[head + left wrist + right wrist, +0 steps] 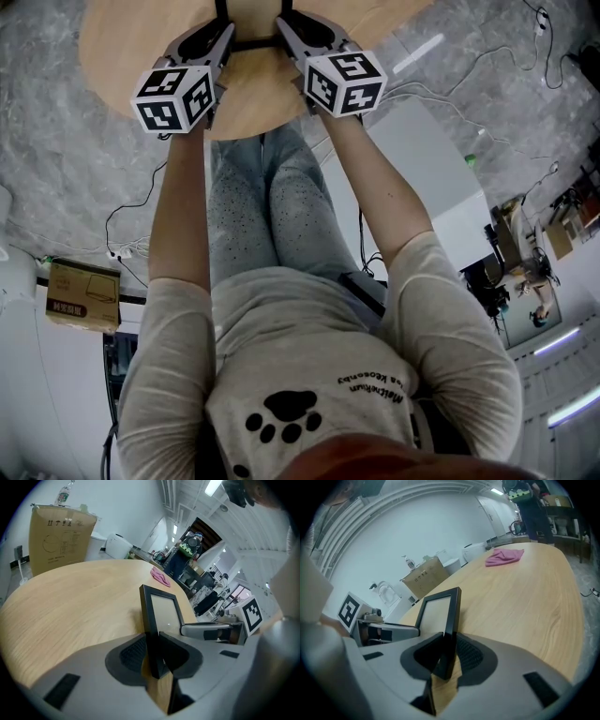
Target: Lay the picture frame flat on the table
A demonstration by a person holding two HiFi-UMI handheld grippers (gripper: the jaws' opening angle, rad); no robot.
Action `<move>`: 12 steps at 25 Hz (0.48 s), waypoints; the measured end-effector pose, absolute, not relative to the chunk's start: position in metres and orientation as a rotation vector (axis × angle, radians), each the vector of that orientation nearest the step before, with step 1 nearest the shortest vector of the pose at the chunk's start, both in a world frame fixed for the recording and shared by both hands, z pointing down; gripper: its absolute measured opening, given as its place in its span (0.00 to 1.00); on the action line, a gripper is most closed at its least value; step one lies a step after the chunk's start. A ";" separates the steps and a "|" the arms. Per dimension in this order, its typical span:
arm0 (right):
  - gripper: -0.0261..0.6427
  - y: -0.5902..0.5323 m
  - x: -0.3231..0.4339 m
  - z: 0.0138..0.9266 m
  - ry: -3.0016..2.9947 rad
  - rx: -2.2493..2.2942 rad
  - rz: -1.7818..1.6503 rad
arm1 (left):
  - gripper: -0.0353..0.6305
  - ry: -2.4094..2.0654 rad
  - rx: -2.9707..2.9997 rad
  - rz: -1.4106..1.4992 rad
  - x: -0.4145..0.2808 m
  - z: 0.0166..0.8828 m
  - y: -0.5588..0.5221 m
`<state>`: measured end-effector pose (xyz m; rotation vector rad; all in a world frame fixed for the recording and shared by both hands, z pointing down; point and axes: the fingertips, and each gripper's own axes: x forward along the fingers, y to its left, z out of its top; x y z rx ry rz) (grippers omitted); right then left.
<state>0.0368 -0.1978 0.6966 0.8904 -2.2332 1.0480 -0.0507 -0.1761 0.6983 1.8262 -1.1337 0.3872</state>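
Note:
A black picture frame [161, 611] with a pale insert stands upright on the round wooden table [70, 602]. My left gripper [154, 656] is shut on the frame's near side bar, its pads against both faces. My right gripper [446, 656] is shut on the frame's [436, 613] opposite side bar in the same way. In the head view both grippers reach over the table's near edge, left gripper [223, 33] and right gripper [286, 28], with a black bar of the frame [253, 43] between them. Most of the frame lies beyond that view's top edge.
A pink cloth [504, 556] lies further along the table. A large cardboard box [58, 538] stands beyond the table's far rim. A smaller box [84, 293] and cables lie on the floor left of the person's legs. People and equipment are in the background.

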 end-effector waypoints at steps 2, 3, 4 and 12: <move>0.18 -0.199 0.037 0.698 -2.220 0.894 1.059 | 0.20 -1.139 1.816 0.390 -0.050 0.699 -0.178; 0.18 -0.200 0.038 0.698 -2.214 0.896 1.064 | 0.20 -1.143 1.813 0.395 -0.050 0.699 -0.178; 0.18 -0.201 0.039 0.699 -2.206 0.900 1.070 | 0.20 -1.147 1.813 0.404 -0.049 0.700 -0.179; 0.18 -0.201 0.042 0.704 -2.151 0.930 1.130 | 0.20 -1.162 1.784 0.436 -0.048 0.704 -0.181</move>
